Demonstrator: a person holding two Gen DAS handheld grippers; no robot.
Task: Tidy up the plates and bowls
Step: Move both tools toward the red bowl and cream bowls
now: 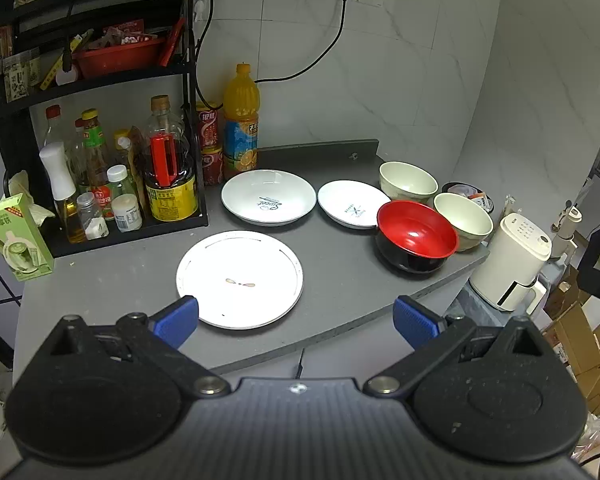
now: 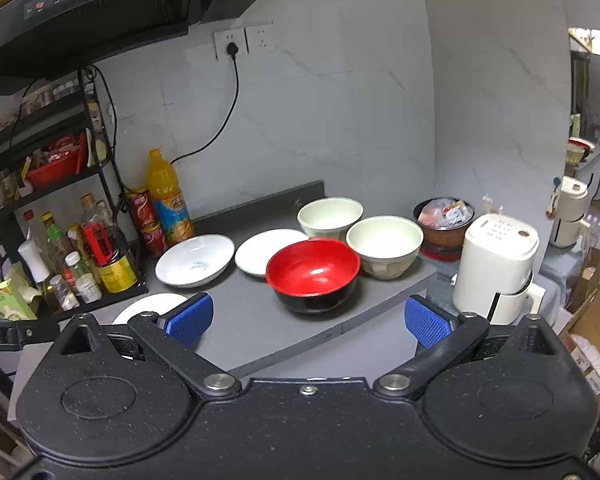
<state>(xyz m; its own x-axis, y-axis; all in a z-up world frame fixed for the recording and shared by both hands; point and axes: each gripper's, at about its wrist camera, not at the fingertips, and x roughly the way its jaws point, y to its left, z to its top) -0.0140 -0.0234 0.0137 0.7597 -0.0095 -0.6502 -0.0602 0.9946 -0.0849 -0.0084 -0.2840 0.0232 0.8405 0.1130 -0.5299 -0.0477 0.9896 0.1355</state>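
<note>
- Looks like the very start: nothing stacked yet, all six dishes lying separate on the grey surface [image 1: 340,280].
- Left tongs [image 1: 296,320] spread wide at the bottom of the left view, blue ribbed pads [image 1: 176,318] empty, hovering just short of the flat white plate [image 1: 239,279] in the lower middle.
- Right tongs [image 2: 308,320] also gaping wide and holding nothing, aimed toward the red-and-black bowl [image 2: 314,274] at the centre of the right view.
- Plates: flat one nearest, thin rim with a faint ring; deep white plate [image 1: 269,197] with dark script printed inside, upper middle; smaller white saucer-type plate [image 1: 350,203] just right of it, tucked against the red bowl.
- Bowls: red one glossy, lacquer-looking, black outside; two cream bowls [image 1: 407,181] [image 1: 463,220] behind and right of it, matte and thick-walled, bunched close near the right edge.
- Next move, best guess: grab one plate by the rim and nest it with the others, and likewise for the bowls. Calls for a pad sliding under a low rim, tricky on that flat plate hugging the surface.
- Smooth glazed stuff, so probably slippery in a rim pinch.
- Bottle rack [image 1: 100,168] at the left and white kettle [image 1: 514,264] at the right leave little elbow room.
</note>
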